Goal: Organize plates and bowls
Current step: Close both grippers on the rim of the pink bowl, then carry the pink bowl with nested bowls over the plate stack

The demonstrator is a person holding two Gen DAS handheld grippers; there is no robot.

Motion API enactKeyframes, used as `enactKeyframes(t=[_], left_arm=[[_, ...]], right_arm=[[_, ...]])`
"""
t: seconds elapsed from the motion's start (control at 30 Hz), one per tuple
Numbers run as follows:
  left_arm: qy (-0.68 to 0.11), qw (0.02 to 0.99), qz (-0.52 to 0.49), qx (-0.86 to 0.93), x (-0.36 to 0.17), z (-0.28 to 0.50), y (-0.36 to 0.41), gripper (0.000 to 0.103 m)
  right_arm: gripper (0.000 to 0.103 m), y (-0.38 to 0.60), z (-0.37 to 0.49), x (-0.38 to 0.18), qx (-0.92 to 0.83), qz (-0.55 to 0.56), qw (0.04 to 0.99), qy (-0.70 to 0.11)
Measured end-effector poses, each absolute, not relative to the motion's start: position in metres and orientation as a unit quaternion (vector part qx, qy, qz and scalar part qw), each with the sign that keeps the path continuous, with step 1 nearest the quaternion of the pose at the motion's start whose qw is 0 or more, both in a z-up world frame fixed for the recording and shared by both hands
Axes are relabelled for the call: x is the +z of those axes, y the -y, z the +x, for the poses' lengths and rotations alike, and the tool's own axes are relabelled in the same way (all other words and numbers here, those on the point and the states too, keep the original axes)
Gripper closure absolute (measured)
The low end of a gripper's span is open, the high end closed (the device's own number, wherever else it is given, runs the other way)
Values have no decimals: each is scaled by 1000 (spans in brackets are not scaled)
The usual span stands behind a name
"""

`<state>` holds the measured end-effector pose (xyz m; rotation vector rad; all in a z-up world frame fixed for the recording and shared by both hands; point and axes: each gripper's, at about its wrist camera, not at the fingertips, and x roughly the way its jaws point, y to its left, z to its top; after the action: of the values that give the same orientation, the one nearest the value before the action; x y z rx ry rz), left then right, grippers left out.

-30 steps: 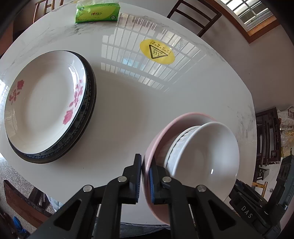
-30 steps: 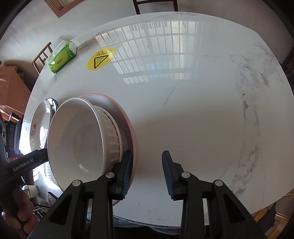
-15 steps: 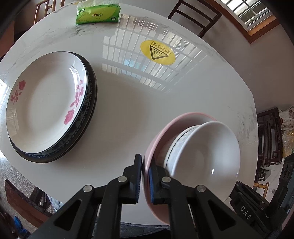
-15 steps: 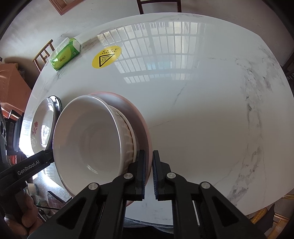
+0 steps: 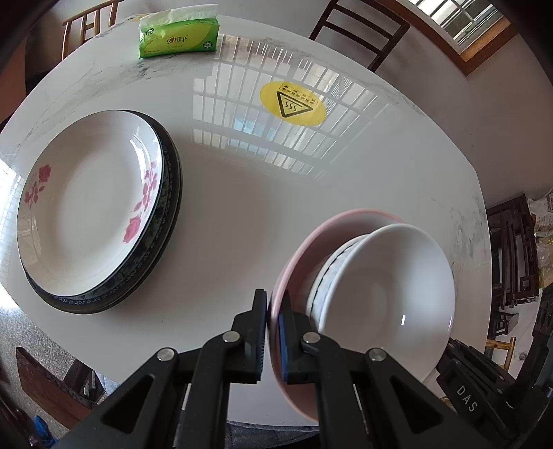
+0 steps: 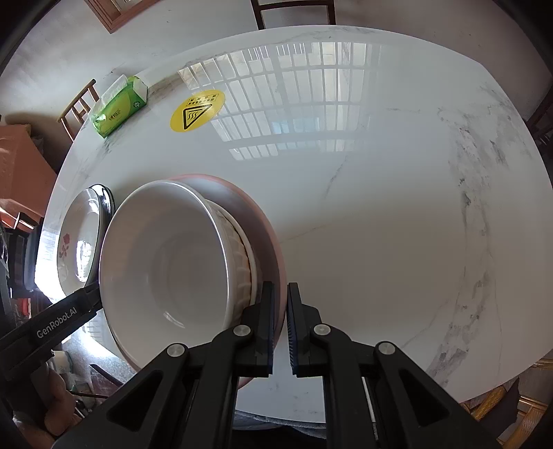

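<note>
A pink bowl (image 5: 300, 262) holds nested white bowls (image 5: 390, 297) at the near edge of the white marble table (image 5: 262, 207). My left gripper (image 5: 272, 331) is shut on the pink bowl's left rim. My right gripper (image 6: 280, 321) is shut on the pink bowl's (image 6: 266, 228) right rim, with the white bowls (image 6: 162, 255) inside it. A white plate with pink flowers (image 5: 86, 200) lies on a dark-rimmed plate (image 5: 169, 214) at the left; the stack also shows in the right wrist view (image 6: 79, 235).
A green tissue pack (image 5: 178, 38) lies at the table's far edge, and a yellow warning sticker (image 5: 292, 103) is on the tabletop. Wooden chairs (image 5: 359, 31) stand beyond the table. Dark furniture (image 5: 511, 248) stands at the right.
My right gripper closed from open onto the pink bowl's right rim. The left gripper kept its hold, and the bowl stack has shifted slightly.
</note>
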<state>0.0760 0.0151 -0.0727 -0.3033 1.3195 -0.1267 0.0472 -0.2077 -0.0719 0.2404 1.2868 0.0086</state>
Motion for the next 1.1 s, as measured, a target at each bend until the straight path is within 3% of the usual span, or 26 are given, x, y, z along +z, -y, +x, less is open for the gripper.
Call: enactKeyframes(t=[1.1], left_arm=[[-606,783,-125,-61,-71,78,-15,100]], right_arm=[[93,208,50,-70,3,107,792,-601]])
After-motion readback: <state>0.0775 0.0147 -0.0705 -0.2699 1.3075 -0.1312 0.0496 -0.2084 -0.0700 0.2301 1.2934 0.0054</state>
